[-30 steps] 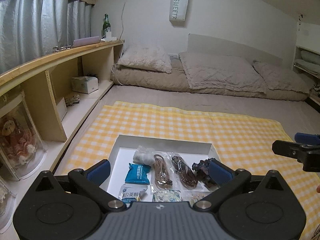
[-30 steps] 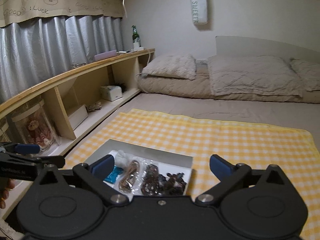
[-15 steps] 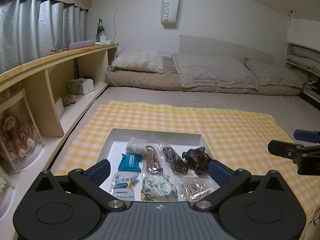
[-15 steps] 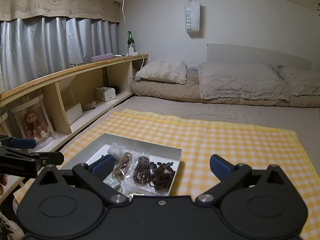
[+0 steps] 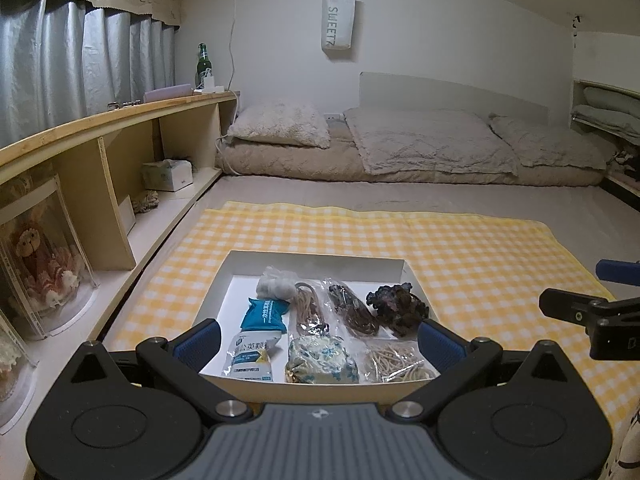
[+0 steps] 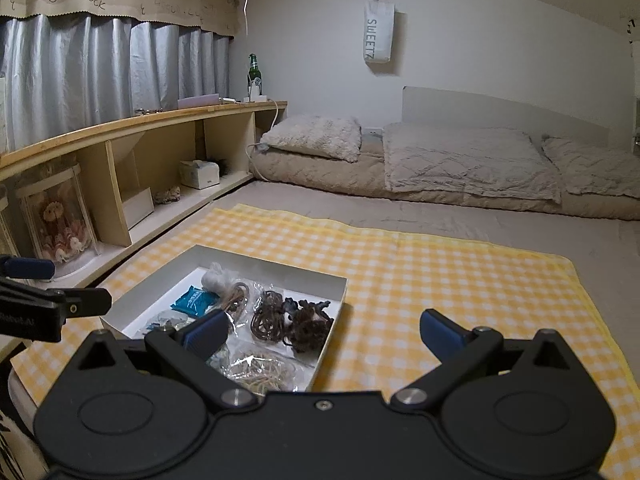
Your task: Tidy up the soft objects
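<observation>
Left gripper (image 5: 318,338) spread wide, empty, fingers (image 5: 199,338) touching nothing, hovering over the near edge of a white box (image 5: 320,260). Right gripper (image 6: 322,330) likewise spread wide and empty, off to the box's right, above the yellow checked blanket (image 6: 440,272).

Inside the box, lying flat and close together: white puff (image 5: 275,283), blue packet (image 5: 267,315), white packet (image 5: 250,354), tan bands (image 5: 307,308) and brown bands (image 5: 352,310) in clear bags, dark scrunchie (image 5: 396,307), floral pouch (image 5: 322,362), bag of pale elastic bands (image 5: 394,360). Box resting on the blanket beside a wooden shelf (image 5: 100,140).
</observation>
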